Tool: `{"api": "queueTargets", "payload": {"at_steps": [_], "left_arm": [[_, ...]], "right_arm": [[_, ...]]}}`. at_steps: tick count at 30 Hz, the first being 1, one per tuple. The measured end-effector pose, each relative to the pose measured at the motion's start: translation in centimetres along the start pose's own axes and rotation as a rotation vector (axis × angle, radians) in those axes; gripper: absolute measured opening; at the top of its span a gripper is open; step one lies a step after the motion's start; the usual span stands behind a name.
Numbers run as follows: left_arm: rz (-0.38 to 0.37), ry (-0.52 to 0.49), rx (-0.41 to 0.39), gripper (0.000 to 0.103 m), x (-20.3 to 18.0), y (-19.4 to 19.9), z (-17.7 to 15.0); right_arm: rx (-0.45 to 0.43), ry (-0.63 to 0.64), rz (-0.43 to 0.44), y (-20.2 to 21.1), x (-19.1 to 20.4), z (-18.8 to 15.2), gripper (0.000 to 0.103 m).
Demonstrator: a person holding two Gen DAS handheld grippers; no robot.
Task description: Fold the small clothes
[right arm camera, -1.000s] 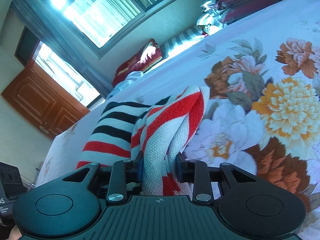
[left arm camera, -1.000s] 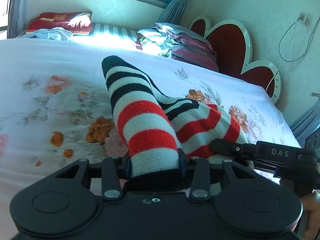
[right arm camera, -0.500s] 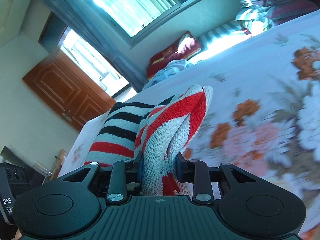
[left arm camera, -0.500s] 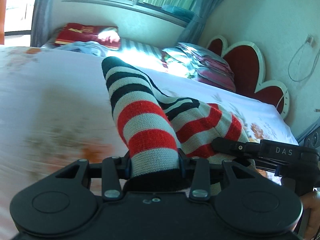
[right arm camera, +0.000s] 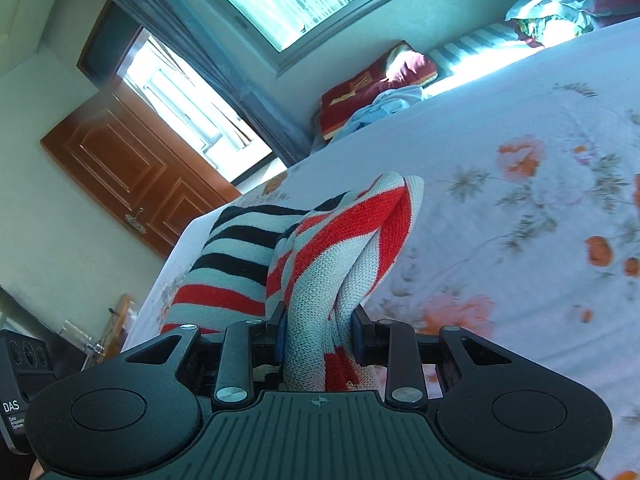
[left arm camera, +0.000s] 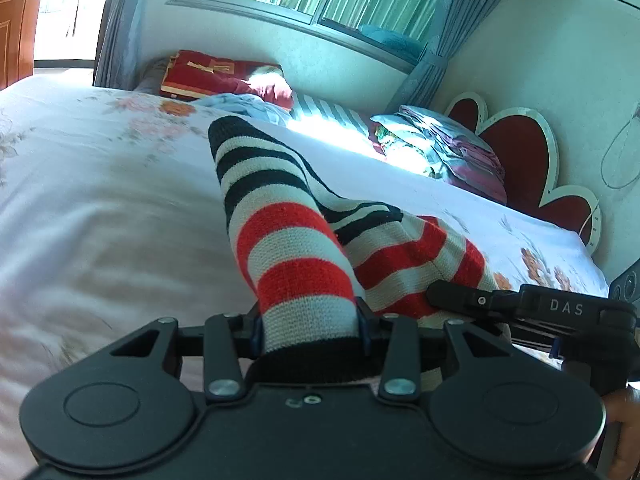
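Observation:
A small knitted garment (left arm camera: 296, 240) with red, white and black stripes hangs between my two grippers above the floral bedsheet (left arm camera: 100, 208). My left gripper (left arm camera: 310, 332) is shut on its black-edged end. My right gripper (right arm camera: 318, 336) is shut on a bunched red and white part of the same garment (right arm camera: 352, 236). The right gripper's body (left arm camera: 532, 312) shows at the right of the left wrist view, close beside the left one. The garment's far end sticks out forward, black-striped.
A red pillow (left arm camera: 224, 76) and a light blue cloth (left arm camera: 248, 106) lie at the bed's far side under the window. Stacked folded bedding (left arm camera: 444, 148) sits by the red heart-shaped headboard (left arm camera: 516, 148). A brown wooden door (right arm camera: 132, 172) stands past the bed's edge.
Both grippers have lifted and tilted with the garment held between them; the bed has dropped lower in view and more window and door show. The grip on the garment is unchanged.

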State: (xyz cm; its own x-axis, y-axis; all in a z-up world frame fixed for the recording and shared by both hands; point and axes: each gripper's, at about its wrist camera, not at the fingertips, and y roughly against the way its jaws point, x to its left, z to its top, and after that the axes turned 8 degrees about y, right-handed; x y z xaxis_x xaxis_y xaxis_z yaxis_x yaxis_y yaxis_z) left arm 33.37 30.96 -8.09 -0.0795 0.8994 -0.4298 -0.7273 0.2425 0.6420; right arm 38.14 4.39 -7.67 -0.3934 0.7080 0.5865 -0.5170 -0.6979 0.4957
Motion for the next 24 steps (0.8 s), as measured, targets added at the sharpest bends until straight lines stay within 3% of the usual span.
{"api": "queueTargets", "payload": {"at_steps": [8,10,12,15,18,22,24], "left_arm": [[-0.001,-0.038,-0.018,0.040,4.0,-2.4,1.3],[0.010,-0.030,-0.014,0.043,4.7,-3.1,0.7],[0.019,-0.030,-0.016,0.054,5.2,-3.6,0.2],[0.036,-0.042,-0.021,0.063,5.1,-3.4,0.2],[0.057,-0.049,-0.032,0.063,5.0,-2.4,0.6],[0.060,-0.029,-0.121,0.060,4.9,-0.7,1.3],[0.069,-0.030,-0.108,0.059,4.7,-1.3,2.0]], "right_arm": [[0.030,-0.006,-0.048,-4.8,-1.0,0.3,0.030],[0.043,-0.018,-0.069,-5.6,-1.7,0.1,0.031],[0.051,-0.042,-0.084,-6.1,-2.6,-0.3,0.032],[0.056,-0.073,-0.098,-5.8,-3.3,-0.4,0.041],[0.045,-0.077,-0.112,-4.8,-3.1,0.3,0.042],[0.007,-0.093,-0.140,-4.0,-2.8,1.5,0.043],[0.008,-0.095,-0.155,-4.6,-2.8,2.1,0.043]]}}
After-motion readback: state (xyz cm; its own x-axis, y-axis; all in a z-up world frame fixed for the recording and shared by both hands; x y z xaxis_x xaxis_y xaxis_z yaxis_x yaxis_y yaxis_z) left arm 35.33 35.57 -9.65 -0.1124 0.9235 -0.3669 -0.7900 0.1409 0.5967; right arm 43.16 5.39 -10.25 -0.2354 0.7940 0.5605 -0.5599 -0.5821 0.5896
